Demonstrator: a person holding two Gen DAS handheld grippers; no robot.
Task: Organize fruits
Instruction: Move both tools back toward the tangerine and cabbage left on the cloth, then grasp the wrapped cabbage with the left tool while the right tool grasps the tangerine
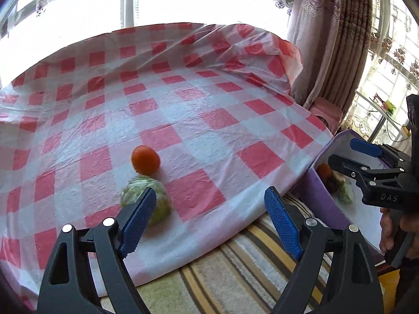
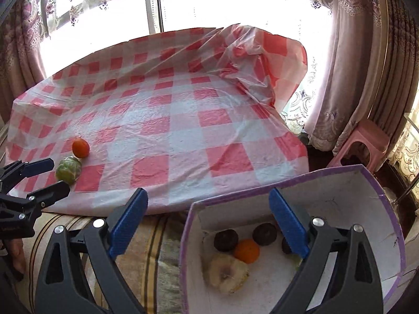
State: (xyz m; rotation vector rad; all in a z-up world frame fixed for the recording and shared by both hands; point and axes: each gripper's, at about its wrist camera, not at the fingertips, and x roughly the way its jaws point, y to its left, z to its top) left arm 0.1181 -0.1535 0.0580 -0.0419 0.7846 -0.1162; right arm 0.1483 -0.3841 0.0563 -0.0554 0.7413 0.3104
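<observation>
An orange fruit (image 1: 145, 160) and a green fruit wrapped in clear plastic (image 1: 146, 200) lie together on the red-and-white checked cloth (image 1: 209, 120); both also show in the right wrist view, the orange fruit (image 2: 80, 147) and the green fruit (image 2: 68, 170). My left gripper (image 1: 209, 218) is open and empty, its left finger just in front of the green fruit. My right gripper (image 2: 209, 222) is open and empty above the near left corner of a purple-rimmed white box (image 2: 377, 196). The box holds dark round fruits (image 2: 225, 240), an orange (image 2: 247, 251) and a pale wrapped fruit (image 2: 227, 274).
The checked cloth is bunched up at the far right corner (image 2: 251, 52). A striped fabric (image 2: 152, 256) lies below the cloth's near edge. A pink stool (image 2: 361, 144) stands by the curtains on the right. Bright windows are behind.
</observation>
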